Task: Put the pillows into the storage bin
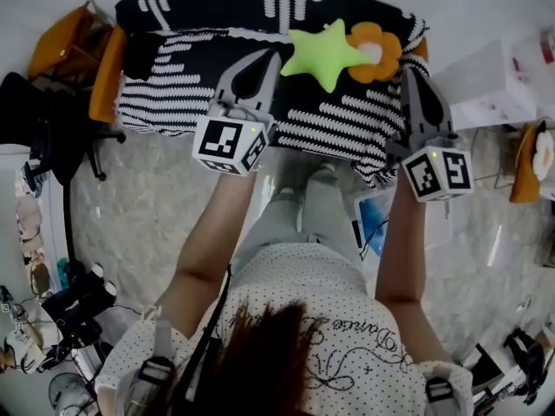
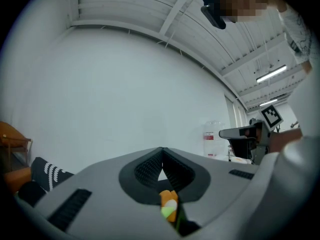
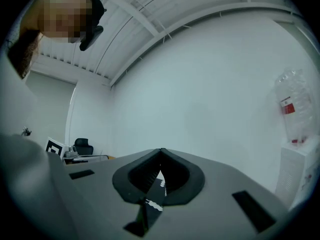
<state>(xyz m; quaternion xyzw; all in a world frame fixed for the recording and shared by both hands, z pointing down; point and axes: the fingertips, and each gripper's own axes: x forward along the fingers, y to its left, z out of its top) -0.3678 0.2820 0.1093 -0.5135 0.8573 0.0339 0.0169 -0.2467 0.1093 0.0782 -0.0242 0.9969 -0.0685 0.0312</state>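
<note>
The left gripper [image 1: 265, 59] and the right gripper [image 1: 413, 74] both have their jaws pressed together on nothing, above a black-and-white striped cover [image 1: 182, 102], where the green star pillow [image 1: 325, 55] and orange flower pillow [image 1: 378, 50] lie touching between them.

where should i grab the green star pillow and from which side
The green star pillow lies flat on the striped cover, so pinch one slim point. Probably its left-hand point, coming from the near side with the left gripper. The orange flower pillow crowds its right.
</note>
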